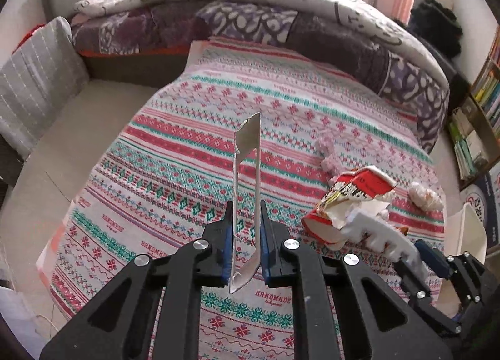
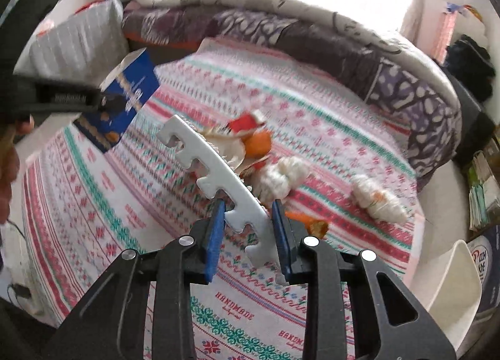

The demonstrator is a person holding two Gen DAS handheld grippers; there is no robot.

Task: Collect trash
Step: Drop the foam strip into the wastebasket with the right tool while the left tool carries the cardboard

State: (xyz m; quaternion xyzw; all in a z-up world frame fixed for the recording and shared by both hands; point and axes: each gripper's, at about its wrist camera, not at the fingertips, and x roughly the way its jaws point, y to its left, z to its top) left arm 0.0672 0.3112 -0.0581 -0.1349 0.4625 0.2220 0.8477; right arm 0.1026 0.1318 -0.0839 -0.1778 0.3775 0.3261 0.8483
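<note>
My left gripper [image 1: 247, 228] is shut on a flat cardboard box [image 1: 248, 172], seen edge-on; in the right wrist view the same box [image 2: 125, 97] shows its blue printed face, held above the bed at left. My right gripper [image 2: 248, 235] is shut on a white notched foam strip [image 2: 212, 178], which also shows in the left wrist view [image 1: 381, 235]. On the patterned bedspread [image 2: 312, 110] lie a crushed red paper cup [image 1: 353, 200], orange peel [image 2: 259, 141] and crumpled white tissues [image 2: 378, 194].
A rolled quilt [image 1: 250, 19] runs along the bed's far side. A grey striped pillow [image 1: 34, 78] lies at left. A white bin [image 2: 453, 291] stands at the bed's right edge. Bookshelves [image 1: 481, 116] are at far right.
</note>
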